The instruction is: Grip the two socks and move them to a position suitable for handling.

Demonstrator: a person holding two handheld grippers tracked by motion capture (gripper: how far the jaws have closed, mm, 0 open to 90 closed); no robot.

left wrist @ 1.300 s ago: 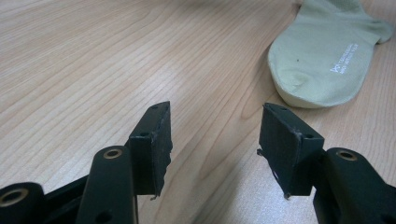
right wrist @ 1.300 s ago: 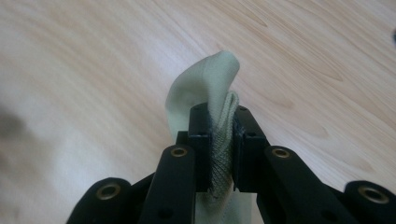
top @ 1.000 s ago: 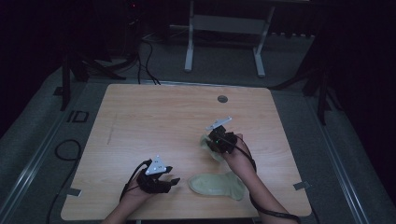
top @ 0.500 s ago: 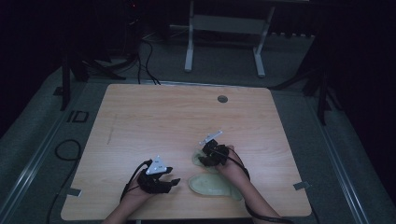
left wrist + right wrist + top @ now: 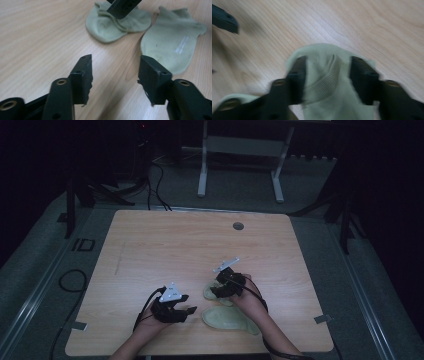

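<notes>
Two pale green socks lie on the wooden table (image 5: 150, 250). One sock (image 5: 230, 318) is spread flat near the front edge, and shows as the flat sock (image 5: 172, 47) in the left gripper view. A crumpled sock (image 5: 210, 293) lies just behind it. My right gripper (image 5: 219, 291) hangs low over the crumpled sock (image 5: 324, 53). Its jaws have just been opening, and the ribbed cuff stands loose between them, so the right gripper (image 5: 328, 75) is open. My left gripper (image 5: 189, 310) rests to the left of the socks. This left gripper (image 5: 115, 75) is open over bare wood, with the crumpled sock (image 5: 110, 25) beyond it.
A round grommet (image 5: 238, 226) sits near the table's far edge. The back and left of the tabletop are bare wood. A white metal stand (image 5: 240, 150) and cables (image 5: 155, 175) are on the floor beyond the table.
My right gripper came toward the front and down with the crumpled sock, then its jaws spread and let the sock rest on the table. The left gripper stayed put.
</notes>
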